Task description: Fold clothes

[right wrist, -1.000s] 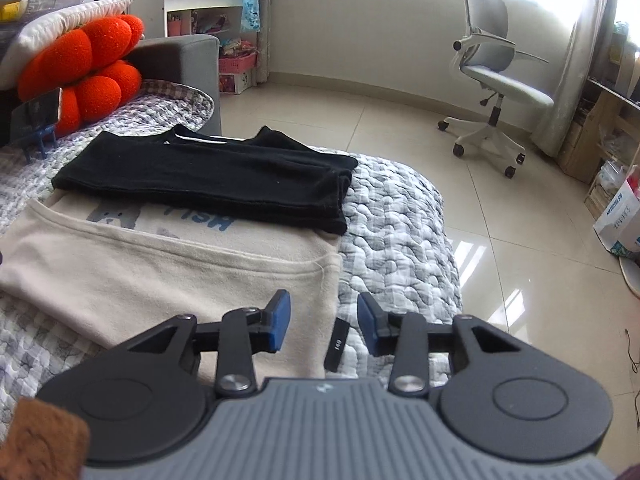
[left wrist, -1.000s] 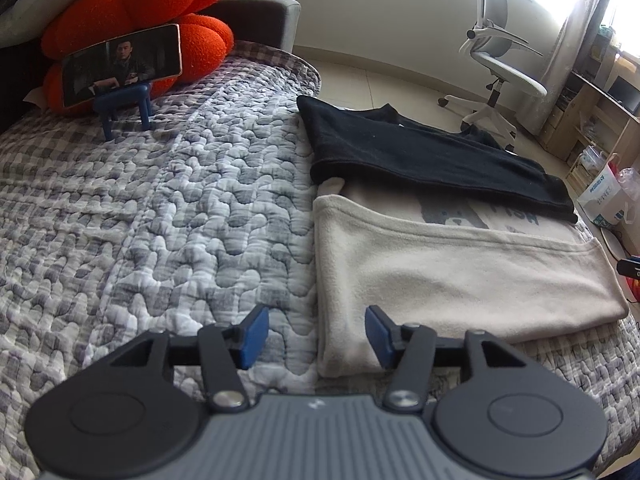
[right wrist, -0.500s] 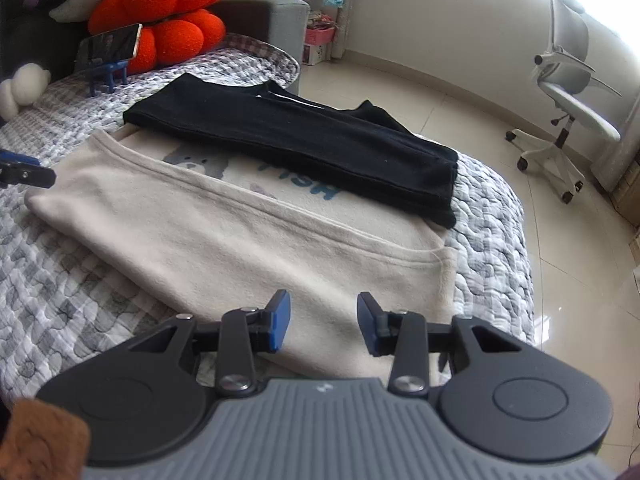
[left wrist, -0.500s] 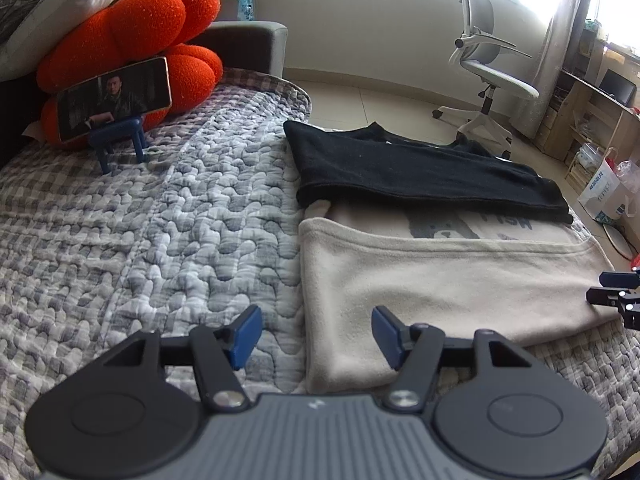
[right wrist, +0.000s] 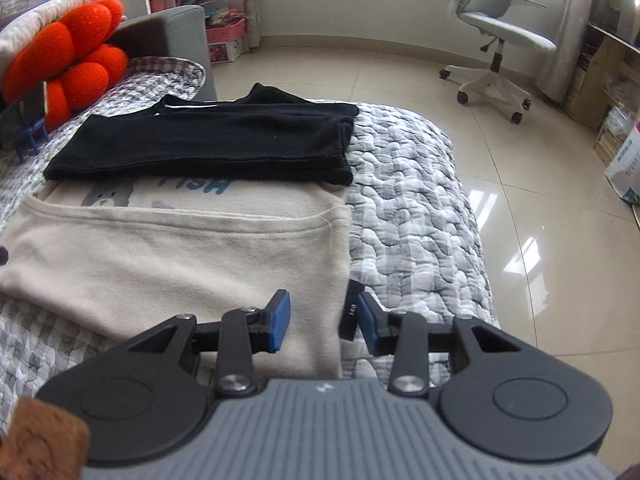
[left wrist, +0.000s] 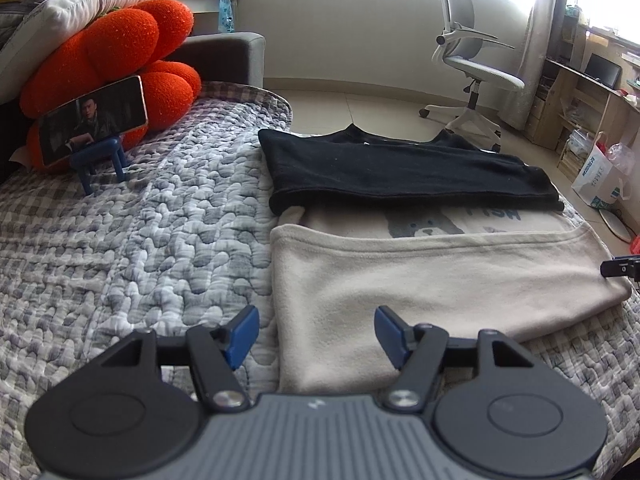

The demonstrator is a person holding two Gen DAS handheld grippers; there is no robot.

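Floor: glossy cream tiles, reflecting daylight.
Seating: white-grey swivel office chair near the bright window.
Wall: plain cream.
Shelving: wooden unit, right side.

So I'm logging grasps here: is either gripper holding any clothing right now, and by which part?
Nothing is held. The left gripper and right gripper are both open, each at a near corner of the folded beige shirt.

A quilted grey bed is carrying folded clothes.
A beige garment and black garment are lying on it, touching.
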